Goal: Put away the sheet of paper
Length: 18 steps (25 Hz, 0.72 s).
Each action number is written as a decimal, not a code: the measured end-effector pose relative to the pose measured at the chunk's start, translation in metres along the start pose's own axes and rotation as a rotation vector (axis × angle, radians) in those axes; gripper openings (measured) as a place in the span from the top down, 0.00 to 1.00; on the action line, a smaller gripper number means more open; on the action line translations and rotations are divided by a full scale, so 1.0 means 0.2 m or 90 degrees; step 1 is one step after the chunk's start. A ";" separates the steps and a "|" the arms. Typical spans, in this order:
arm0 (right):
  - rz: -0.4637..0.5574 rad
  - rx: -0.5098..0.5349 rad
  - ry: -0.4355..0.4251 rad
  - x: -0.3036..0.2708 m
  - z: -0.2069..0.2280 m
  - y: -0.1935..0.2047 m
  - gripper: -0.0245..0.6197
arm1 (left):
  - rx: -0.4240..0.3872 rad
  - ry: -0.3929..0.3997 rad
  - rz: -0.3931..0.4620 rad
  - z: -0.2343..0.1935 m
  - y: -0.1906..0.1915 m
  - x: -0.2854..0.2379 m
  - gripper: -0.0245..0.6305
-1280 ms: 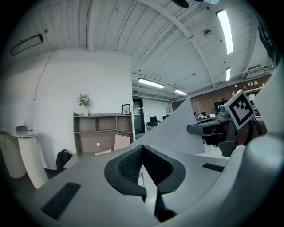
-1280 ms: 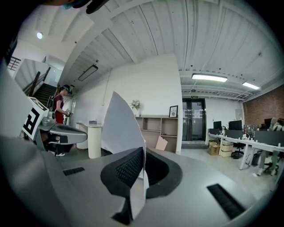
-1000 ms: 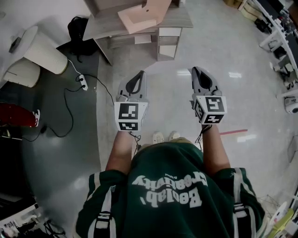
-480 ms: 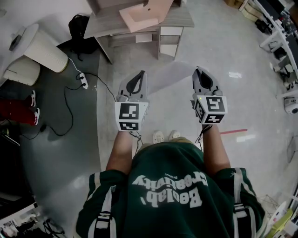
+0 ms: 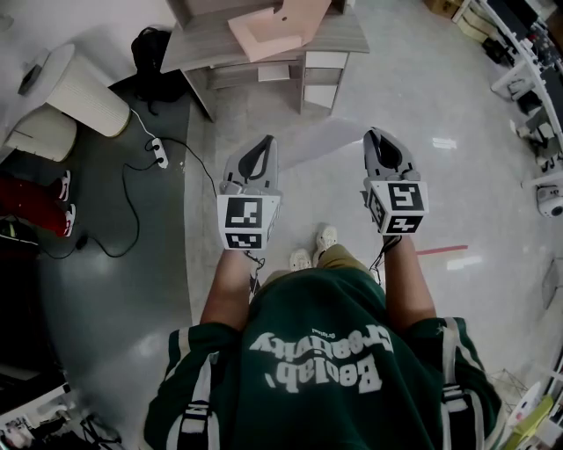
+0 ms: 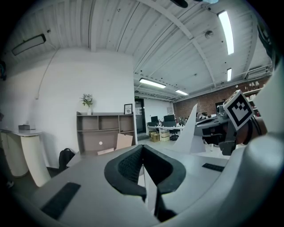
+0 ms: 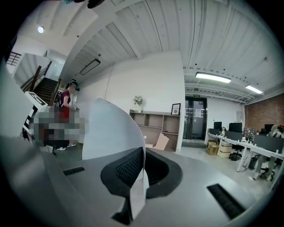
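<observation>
You are holding the sheet [image 5: 318, 141] in the air in front of you, pinched at both ends. The left tongs [image 5: 261, 145] are closing flat on its left edge and the right tongs [image 5: 376, 136] on its right edge, so neither pair has any gap to spare. Each gripper view is showing paper trapped between the pads, at the left tongs [image 6: 143, 153] and at the right tongs [image 7: 143, 155].

The sheet's long axis is running left to right between your hands. It is bowing away from you over the floor [image 5: 422, 202], touching nothing else.

The bench [image 5: 343, 35] is lying well apart on the far side, a little left of centre, with cardboard [image 5: 273, 26] on top. If that is where the sheet is going, your left hand is probably slightly nearer. Both hands would need to travel together so that the span is not pulled tight.
</observation>
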State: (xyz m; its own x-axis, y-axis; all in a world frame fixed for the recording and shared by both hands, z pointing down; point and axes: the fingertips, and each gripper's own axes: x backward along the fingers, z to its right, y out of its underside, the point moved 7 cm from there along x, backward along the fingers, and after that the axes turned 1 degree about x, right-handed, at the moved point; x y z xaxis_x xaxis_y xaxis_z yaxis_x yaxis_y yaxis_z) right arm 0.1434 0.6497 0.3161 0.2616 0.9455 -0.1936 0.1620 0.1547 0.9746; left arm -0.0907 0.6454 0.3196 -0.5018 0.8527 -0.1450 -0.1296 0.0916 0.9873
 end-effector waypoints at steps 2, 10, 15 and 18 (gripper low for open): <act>-0.010 0.000 -0.006 -0.03 0.00 0.01 0.91 | -0.001 -0.006 -0.001 -0.02 0.00 -0.01 0.93; -0.032 -0.008 -0.035 -0.25 0.06 0.03 0.91 | 0.002 -0.020 -0.013 -0.10 0.02 -0.18 0.93; -0.038 -0.013 -0.051 -0.49 0.16 0.03 0.91 | 0.002 -0.029 -0.024 -0.19 0.01 -0.40 0.93; -0.041 -0.013 -0.060 -0.66 0.24 0.01 0.91 | -0.002 -0.038 -0.027 -0.25 0.00 -0.57 0.93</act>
State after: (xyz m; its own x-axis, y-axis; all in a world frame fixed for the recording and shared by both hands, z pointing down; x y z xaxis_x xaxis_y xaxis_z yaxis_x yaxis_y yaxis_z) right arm 0.1558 0.5111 0.3390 0.3404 0.9023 -0.2647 0.1623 0.2209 0.9617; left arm -0.0765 0.5229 0.3322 -0.4435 0.8775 -0.1824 -0.1520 0.1270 0.9802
